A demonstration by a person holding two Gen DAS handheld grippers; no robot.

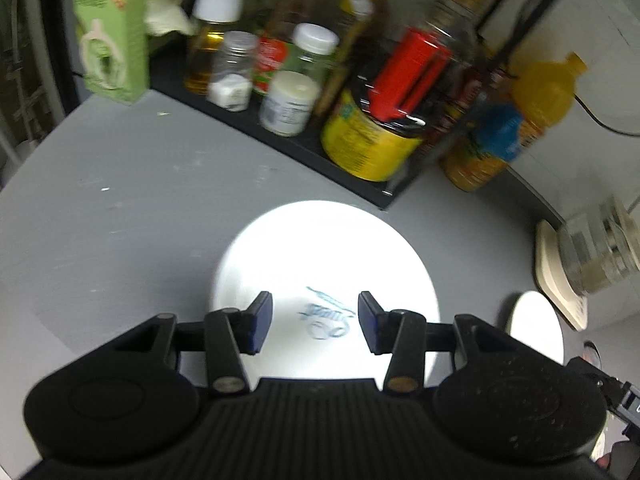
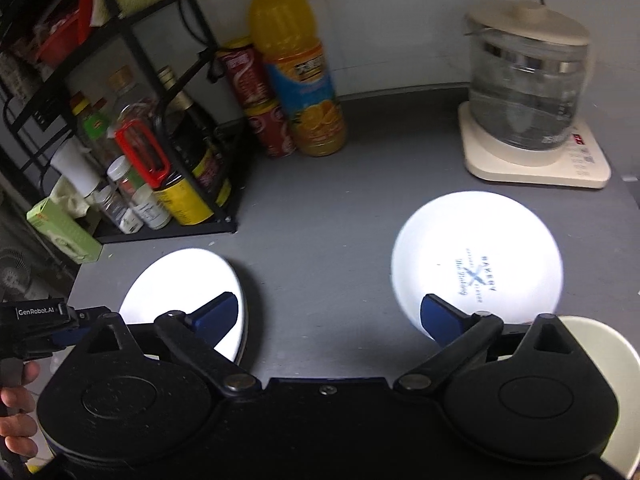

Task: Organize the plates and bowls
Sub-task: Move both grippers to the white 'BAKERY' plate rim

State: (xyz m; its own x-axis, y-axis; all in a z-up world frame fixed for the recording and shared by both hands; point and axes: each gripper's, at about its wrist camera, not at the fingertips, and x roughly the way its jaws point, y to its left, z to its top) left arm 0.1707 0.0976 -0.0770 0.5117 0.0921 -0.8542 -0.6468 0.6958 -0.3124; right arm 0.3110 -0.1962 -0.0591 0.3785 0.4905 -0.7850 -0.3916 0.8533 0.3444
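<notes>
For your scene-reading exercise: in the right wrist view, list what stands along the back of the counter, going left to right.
Rack → red cans → juice bottle → kettle.

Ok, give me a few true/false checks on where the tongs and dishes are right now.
1. The left tongs are open over a white plate. True.
2. The right tongs are shut on a bowl. False: they are wide open, holding nothing.
3. The printed dish lies on the counter in front of the kettle. True.
4. The juice bottle lies on its side. False: it stands upright beside the red cans.
5. The two white dishes are stacked. False: they lie apart on the counter.
</notes>
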